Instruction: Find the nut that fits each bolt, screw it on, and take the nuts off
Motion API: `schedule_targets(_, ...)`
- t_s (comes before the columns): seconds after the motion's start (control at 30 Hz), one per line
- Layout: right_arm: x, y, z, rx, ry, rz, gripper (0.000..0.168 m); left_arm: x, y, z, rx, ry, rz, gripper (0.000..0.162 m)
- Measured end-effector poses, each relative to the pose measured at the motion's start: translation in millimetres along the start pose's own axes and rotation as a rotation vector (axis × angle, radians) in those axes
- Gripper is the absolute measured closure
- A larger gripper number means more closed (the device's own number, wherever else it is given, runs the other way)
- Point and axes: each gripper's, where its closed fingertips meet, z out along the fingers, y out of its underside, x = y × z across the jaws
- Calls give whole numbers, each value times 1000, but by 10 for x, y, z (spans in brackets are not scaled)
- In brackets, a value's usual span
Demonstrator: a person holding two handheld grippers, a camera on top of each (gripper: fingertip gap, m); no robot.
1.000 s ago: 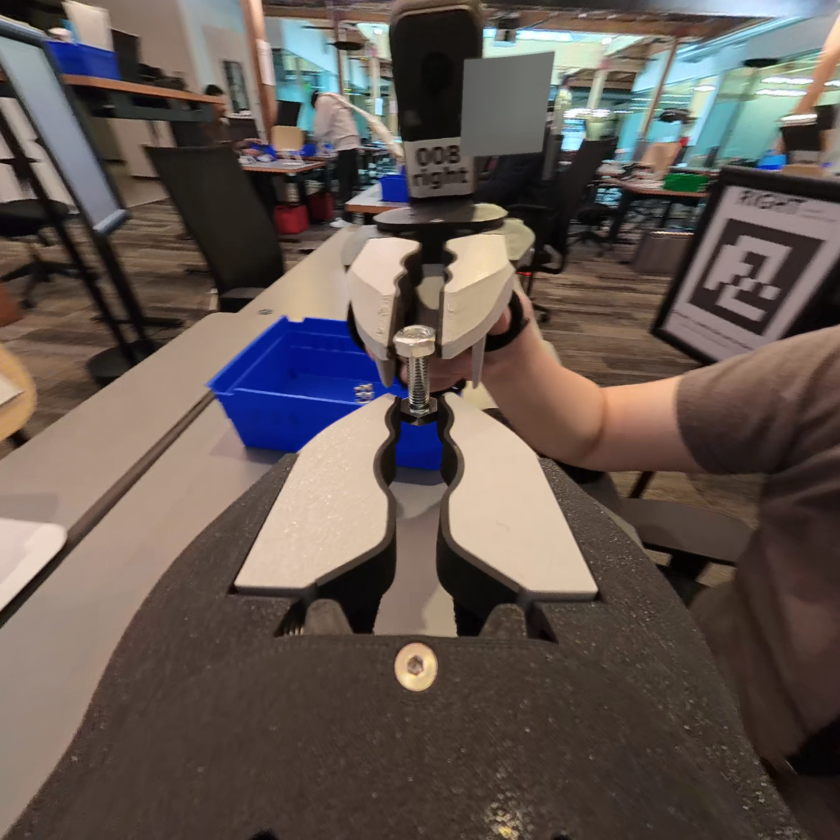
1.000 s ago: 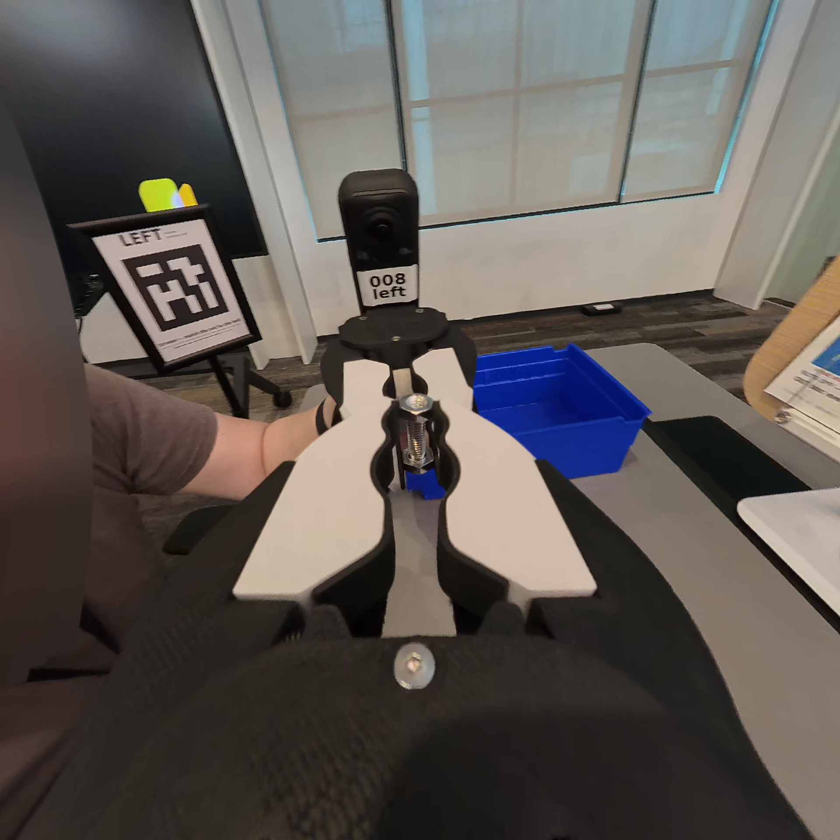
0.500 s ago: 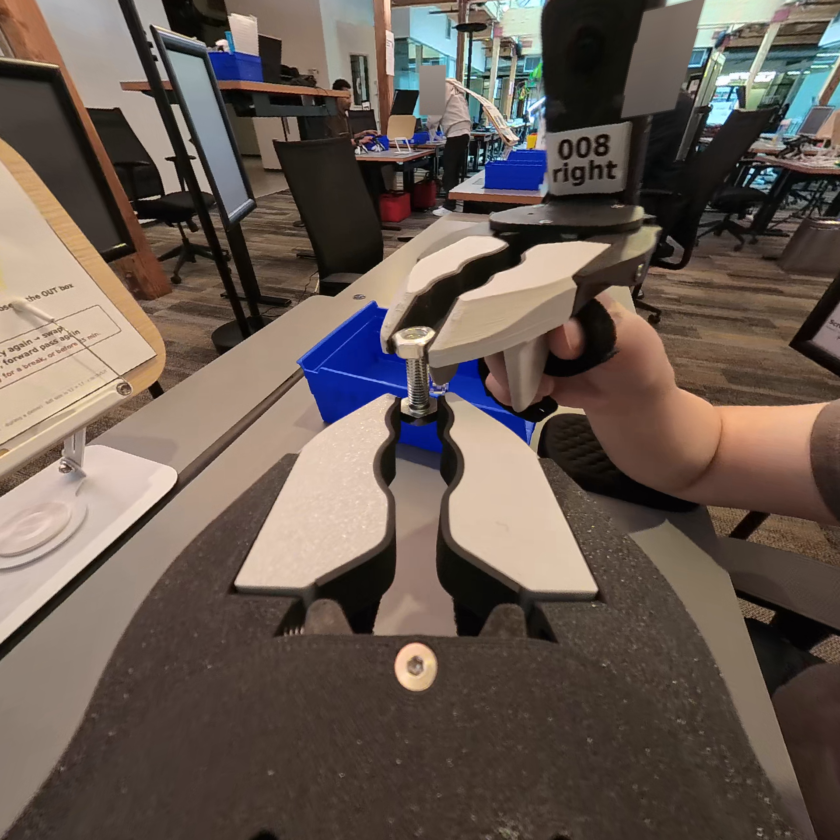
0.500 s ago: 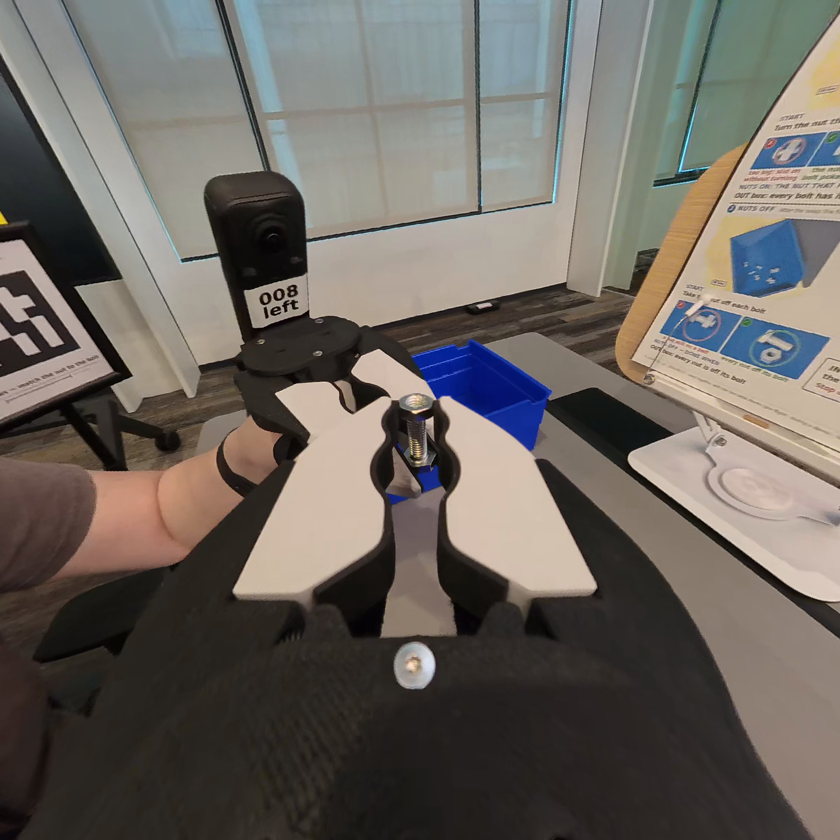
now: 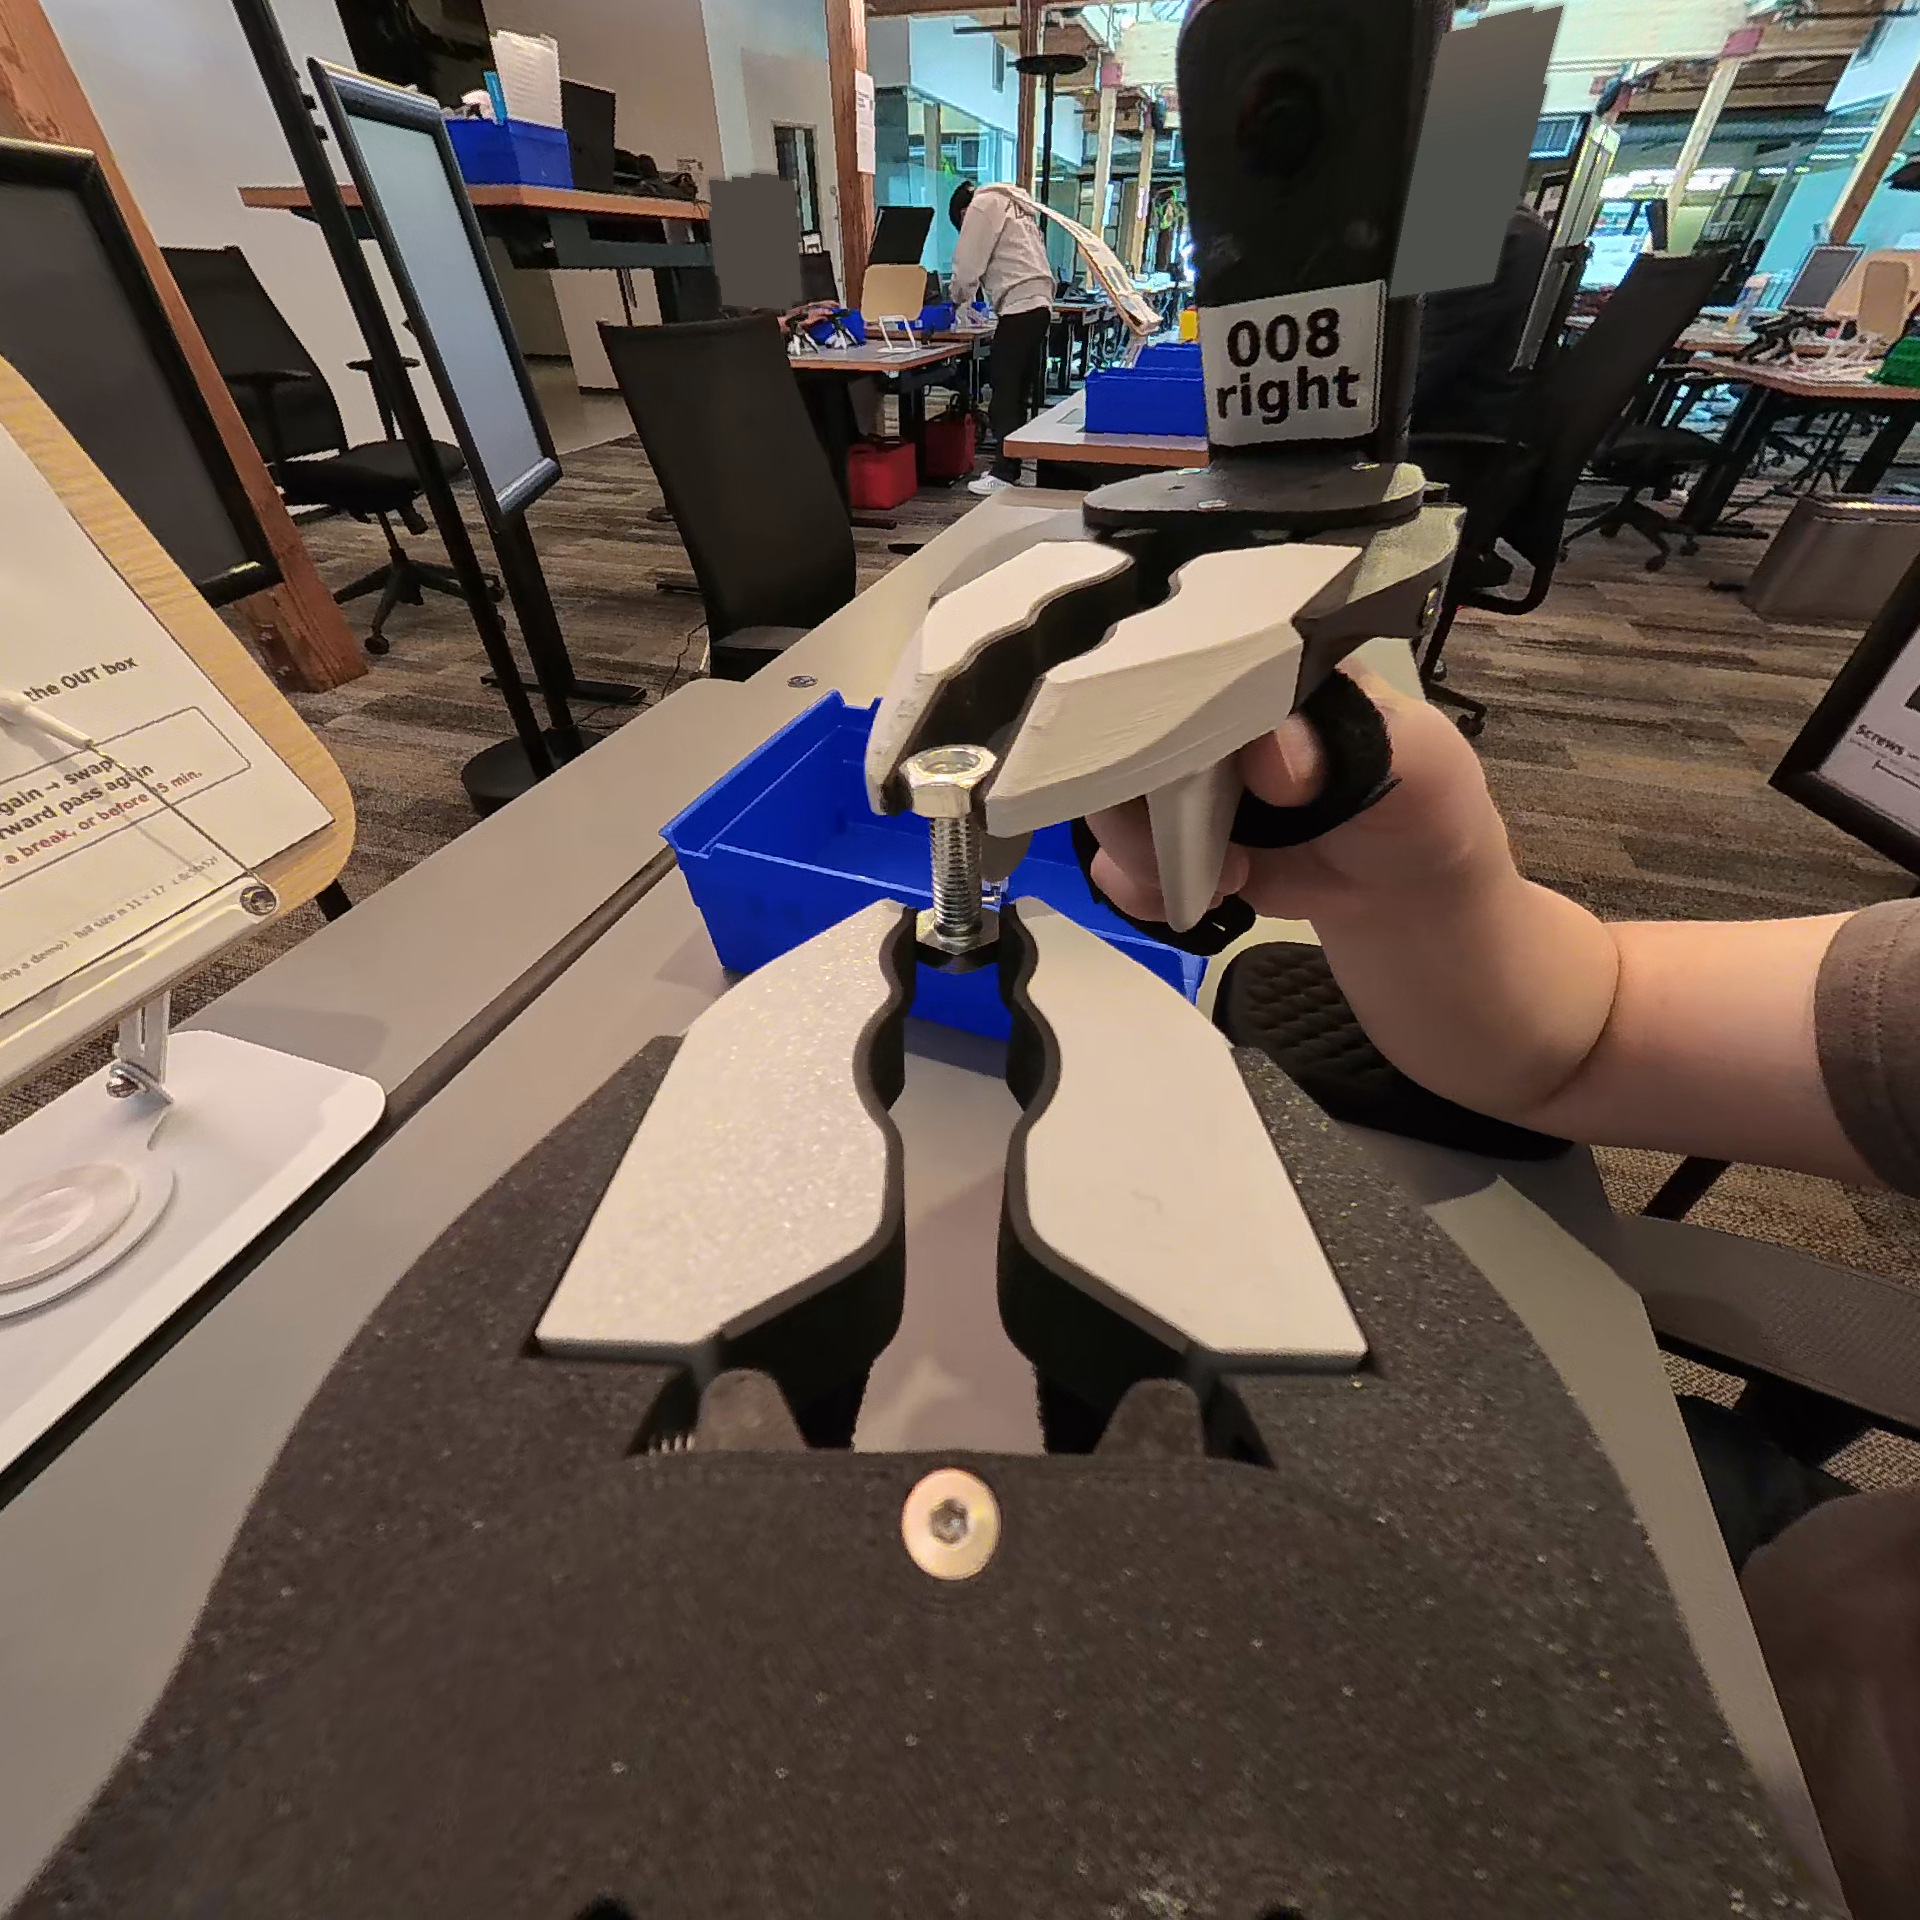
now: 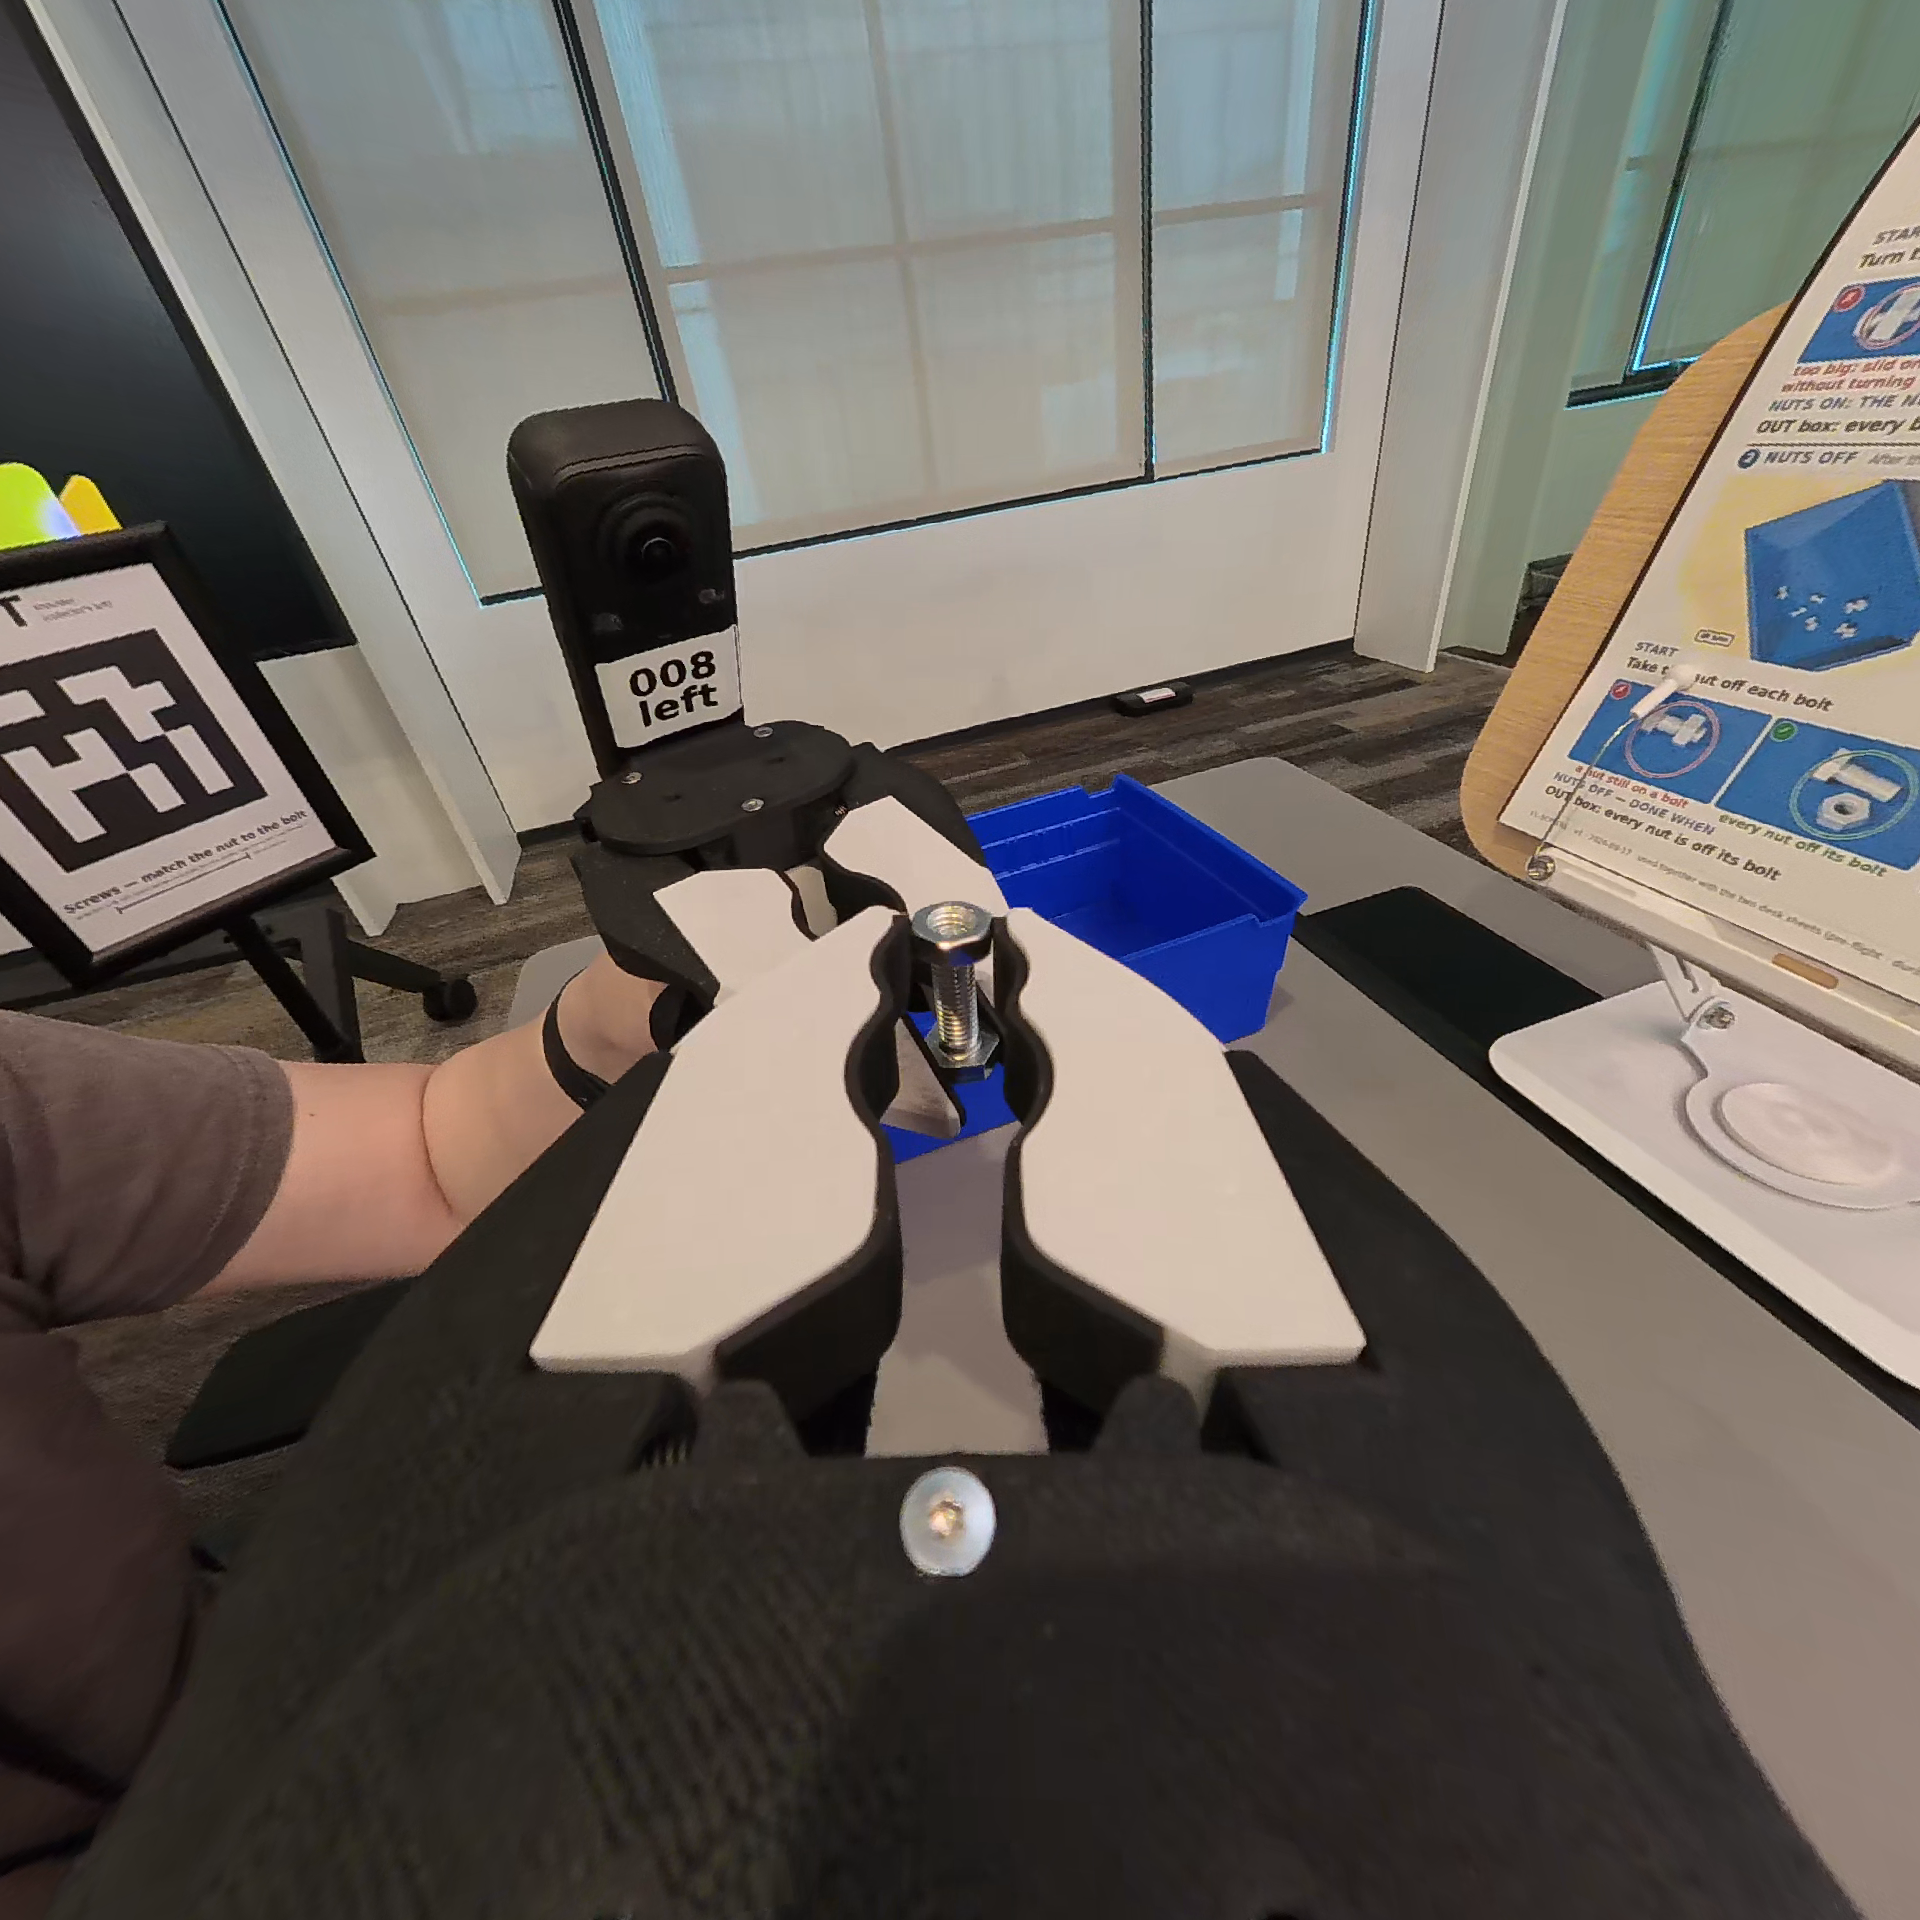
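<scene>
A silver hex bolt [image 5: 954, 862] stands upright between my two grippers, above the grey table. My left gripper [image 5: 954, 940] is shut on the nut [image 5: 954, 938] threaded low on the bolt's shank. My right gripper [image 5: 940, 800] comes in from the upper right and is shut on the bolt's hex head. In the right wrist view my right gripper [image 6: 951, 935] clamps the head of the bolt [image 6: 954, 997]. The nut [image 6: 966, 1055] sits below it, in the tips of my left gripper [image 6: 961, 1065].
A blue bin [image 5: 790, 831] sits on the grey table [image 5: 416, 987] just behind the bolt; it also shows in the right wrist view [image 6: 1174, 894]. An instruction board on a white stand [image 6: 1766, 623] is to one side. A framed marker sign [image 6: 135, 748] stands off the table. My left and right fingertips are right by each other.
Both grippers kept their hold and swung together. The right gripper turned around the bolt, from facing the left one head-on to coming in from its right. The nut sits slightly lower on the shank.
</scene>
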Motion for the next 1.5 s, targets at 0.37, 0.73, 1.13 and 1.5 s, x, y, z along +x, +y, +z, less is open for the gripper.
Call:
schedule_targets(0.37, -38, -23, 1, 8, -11, -26, 144, 52, -6, 3, -1, 22, 6, 148)
schedule_targets(0.73, -456, -346, -422, 125, -416, -107, 131, 518, -135, -91, 75, 369, -30, 148)
schedule_targets(1.13, -598, -161, -338, -1, -519, -3, 140, 660, -142, -118, 73, 399, 61, 148)
schedule_targets(1.5, -538, -109, -257, -22, -440, -46, 144, 585, -138, -107, 69, 369, 45, 148)
